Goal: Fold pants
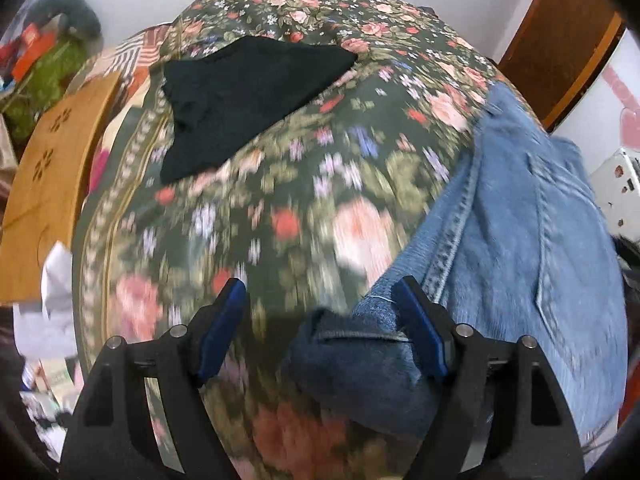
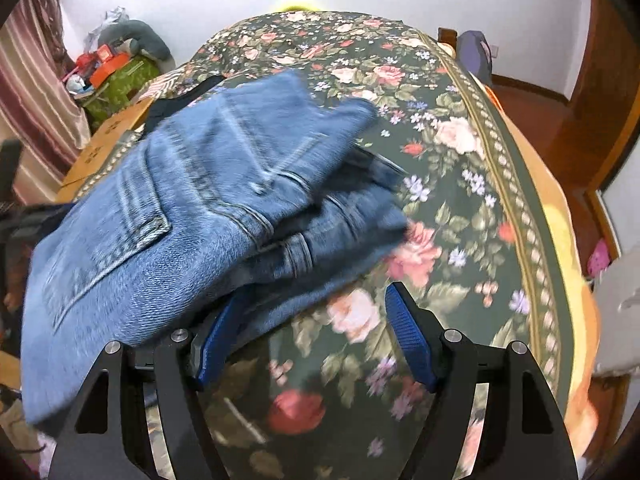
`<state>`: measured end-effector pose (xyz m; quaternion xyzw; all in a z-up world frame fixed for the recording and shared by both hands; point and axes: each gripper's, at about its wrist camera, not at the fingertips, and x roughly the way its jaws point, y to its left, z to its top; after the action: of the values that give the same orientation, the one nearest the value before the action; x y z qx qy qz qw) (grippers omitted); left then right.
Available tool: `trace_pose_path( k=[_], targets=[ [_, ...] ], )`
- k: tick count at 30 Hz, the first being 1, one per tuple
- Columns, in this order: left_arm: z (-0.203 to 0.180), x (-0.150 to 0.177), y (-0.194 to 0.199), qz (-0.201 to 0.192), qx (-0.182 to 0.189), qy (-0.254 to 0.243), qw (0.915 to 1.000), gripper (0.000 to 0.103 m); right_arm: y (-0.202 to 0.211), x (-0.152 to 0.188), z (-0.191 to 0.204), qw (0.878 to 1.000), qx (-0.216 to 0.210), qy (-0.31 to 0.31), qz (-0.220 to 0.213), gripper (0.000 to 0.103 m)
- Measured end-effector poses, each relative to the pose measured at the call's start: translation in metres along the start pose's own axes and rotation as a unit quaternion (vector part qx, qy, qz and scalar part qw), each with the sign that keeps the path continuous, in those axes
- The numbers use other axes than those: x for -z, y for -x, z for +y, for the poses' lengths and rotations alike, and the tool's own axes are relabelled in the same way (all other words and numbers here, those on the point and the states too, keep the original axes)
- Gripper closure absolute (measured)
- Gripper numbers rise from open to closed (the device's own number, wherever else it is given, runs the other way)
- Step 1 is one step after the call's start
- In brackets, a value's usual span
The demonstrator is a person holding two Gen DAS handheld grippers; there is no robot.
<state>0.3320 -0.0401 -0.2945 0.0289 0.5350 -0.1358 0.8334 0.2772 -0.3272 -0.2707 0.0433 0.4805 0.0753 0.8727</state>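
Observation:
Blue denim jeans [image 1: 516,216] lie bunched on the floral bedspread [image 1: 288,184], at the right of the left wrist view. My left gripper [image 1: 320,296] is open; a dark folded edge of the jeans [image 1: 360,364] lies between its jaws, against the right finger. In the right wrist view the jeans [image 2: 192,208] form a folded heap at the left. My right gripper [image 2: 312,304] is open, its left finger [image 2: 216,344] tucked under the edge of the heap. Both views are motion-blurred.
A black garment [image 1: 240,100] lies on the bedspread farther back. A wooden board [image 1: 52,184] stands at the bed's left edge, with clutter [image 2: 112,68] beyond. A wooden door [image 1: 560,40] stands at the right. The bed's right edge [image 2: 560,260] drops to a reddish floor.

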Motion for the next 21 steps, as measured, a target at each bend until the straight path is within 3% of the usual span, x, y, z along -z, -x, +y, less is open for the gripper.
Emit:
trace_pose_path(
  k=[4,7,10,12,18,19,20,21],
  targets=[
    [-0.018,0.035,0.021,-0.005,0.014,-0.003,0.9999,0.025,0.022,0.009,-0.008,1.000,0.021,0.006,-0.014,0.033],
    [-0.032,0.057,0.029,0.003,0.047,0.021,0.9987,0.025,0.044,0.017,-0.011,0.999,0.030,0.008,-0.028,0.033],
    [-0.055,0.069,0.046,-0.008,0.041,-0.008,0.9991,0.026,0.070,0.027,-0.008,0.999,0.024,0.010,-0.046,0.033],
    [-0.070,0.071,0.062,-0.030,0.010,-0.040,0.9987,0.026,0.081,0.032,-0.003,0.998,0.019,0.016,-0.055,0.033],
    [-0.095,0.060,0.102,-0.081,0.032,-0.064,0.9941,0.027,0.094,0.053,0.024,0.997,-0.023,0.025,-0.064,0.033],
    [-0.101,0.058,0.105,-0.090,0.036,-0.071,0.9928,0.034,0.090,0.057,0.029,0.997,-0.031,0.026,-0.059,0.033],
    [-0.108,0.057,0.106,-0.097,0.037,-0.078,0.9915,0.049,0.087,0.059,0.033,0.997,-0.037,0.027,-0.055,0.034],
    [-0.111,0.056,0.104,-0.096,0.035,-0.083,0.9912,0.056,0.083,0.062,0.036,0.998,-0.043,0.027,-0.048,0.037]
  ],
)
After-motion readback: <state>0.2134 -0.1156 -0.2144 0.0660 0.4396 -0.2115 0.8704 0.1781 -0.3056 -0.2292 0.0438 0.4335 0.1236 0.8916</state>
